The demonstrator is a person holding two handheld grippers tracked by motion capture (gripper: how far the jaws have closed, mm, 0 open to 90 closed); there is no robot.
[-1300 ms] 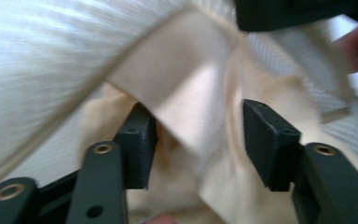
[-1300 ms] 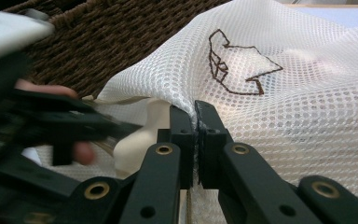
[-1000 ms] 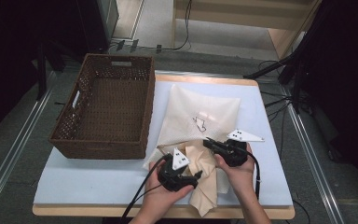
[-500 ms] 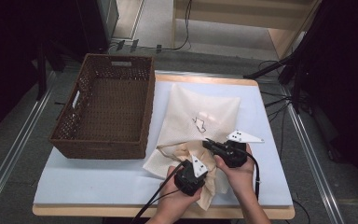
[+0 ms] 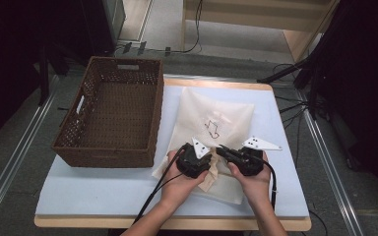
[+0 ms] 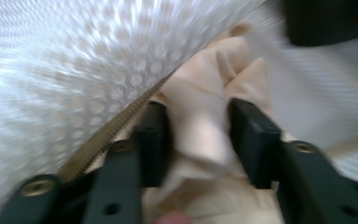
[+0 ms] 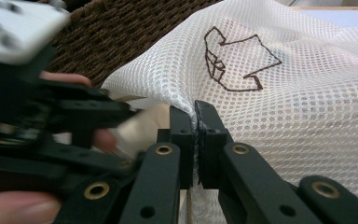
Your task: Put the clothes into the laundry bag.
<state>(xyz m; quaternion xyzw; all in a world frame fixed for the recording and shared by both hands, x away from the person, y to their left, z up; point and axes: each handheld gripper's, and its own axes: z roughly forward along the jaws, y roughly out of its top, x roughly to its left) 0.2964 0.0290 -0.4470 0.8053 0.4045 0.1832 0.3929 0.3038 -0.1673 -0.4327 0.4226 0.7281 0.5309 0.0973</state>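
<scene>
A white mesh bag (image 5: pixel 216 118) with a brown stitched mark lies on the table. My right gripper (image 5: pixel 222 149) is shut on the bag's zip edge, seen up close in the right gripper view (image 7: pixel 195 122), and lifts the mesh (image 7: pixel 284 107). A beige cloth (image 5: pixel 210 178) bunches at the bag's mouth. My left gripper (image 5: pixel 213 165) faces the right one. A fold of the beige cloth (image 6: pixel 198 121) stands between its jaws (image 6: pixel 198 135), under the raised mesh (image 6: pixel 74 60). Those jaws have just been opening and flank the fold loosely.
An empty brown wicker basket (image 5: pixel 78 105) stands left of the bag, its wall (image 7: pixel 121 28) close behind my left hand. The pale blue table top (image 5: pixel 103 191) ends in a wooden front edge. Cables trail from both grippers toward the person.
My left gripper moved right and a little away from the person, up against the right gripper. Less beige cloth lies spread outside the bag. The right gripper stayed put.
</scene>
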